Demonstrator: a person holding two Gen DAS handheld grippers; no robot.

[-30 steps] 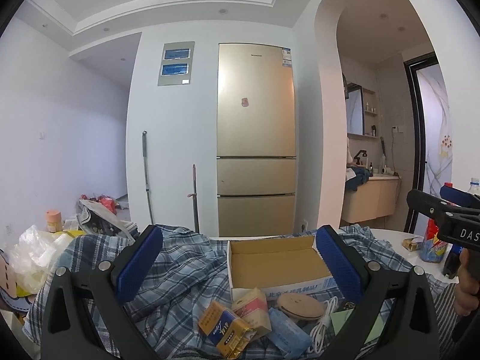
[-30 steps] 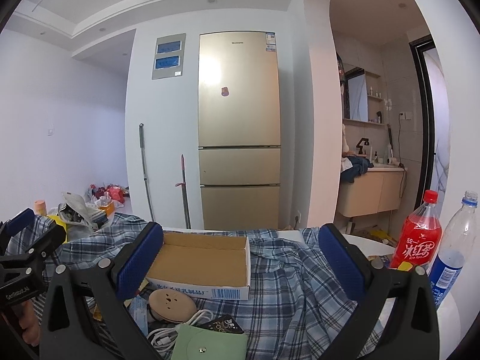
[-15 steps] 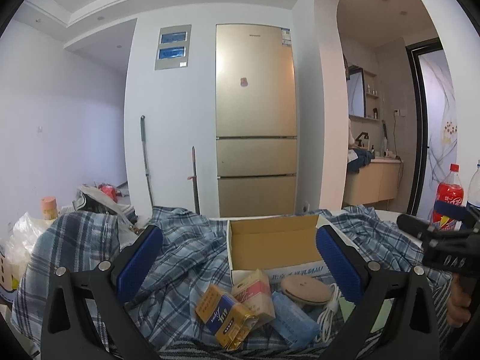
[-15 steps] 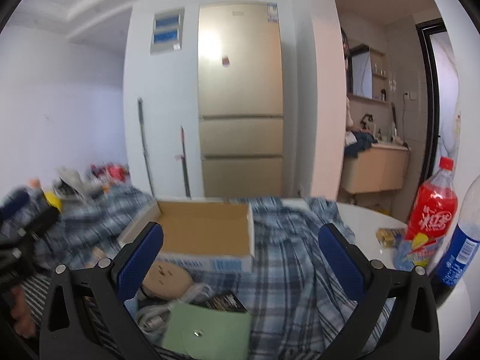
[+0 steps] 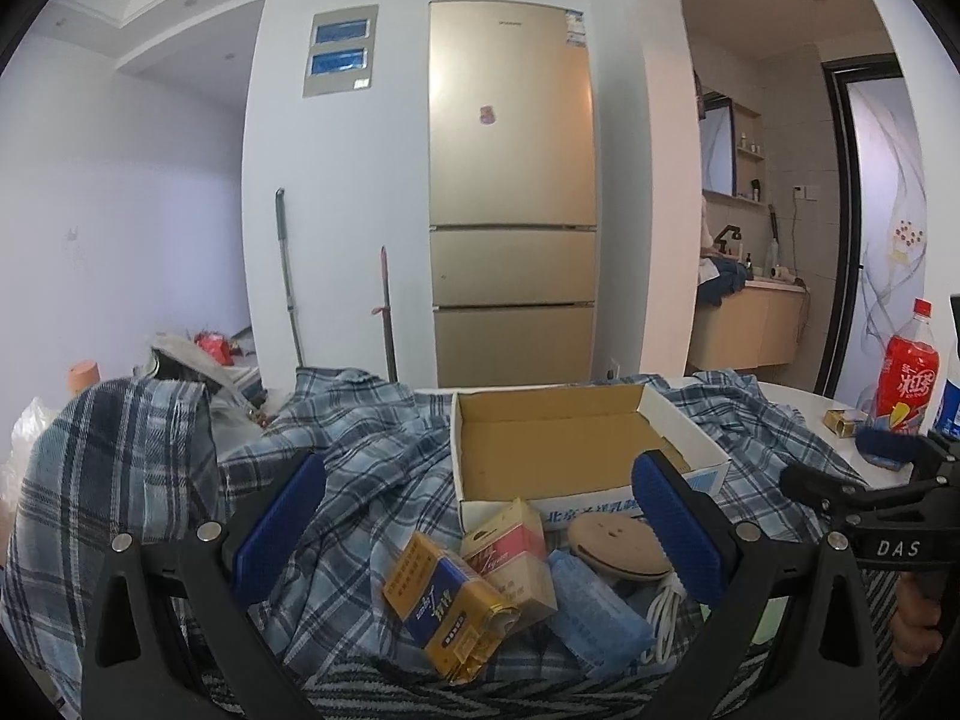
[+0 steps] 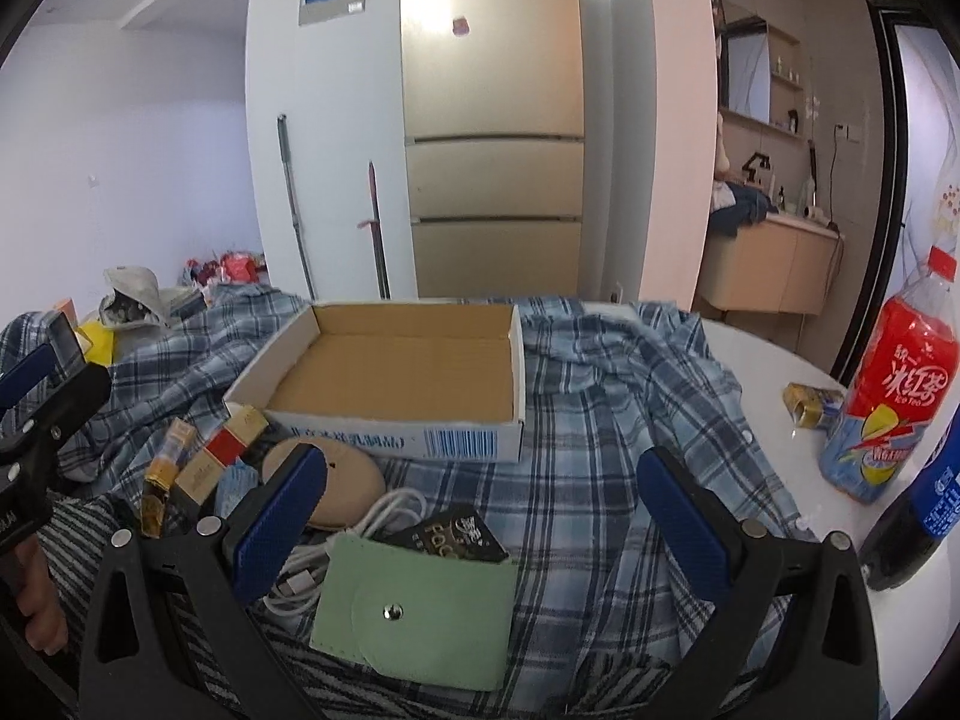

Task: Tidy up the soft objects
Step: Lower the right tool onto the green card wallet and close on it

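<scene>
Two grippers hovering wide apart over the cluttered plaid shirt, nothing gripped.
Left wrist view: left gripper (image 5: 477, 531) is hanging with fingers spread above plaid shirt (image 5: 360, 468); cigarette packs (image 5: 447, 600) are lying in front of the empty cardboard box (image 5: 558, 444). Right wrist view: right gripper (image 6: 480, 516) is spreading its fingers above a green pouch (image 6: 420, 612); plaid shirt (image 6: 606, 420) is lying under the cardboard box (image 6: 408, 372), red bottle (image 6: 888, 384) standing at right.
</scene>
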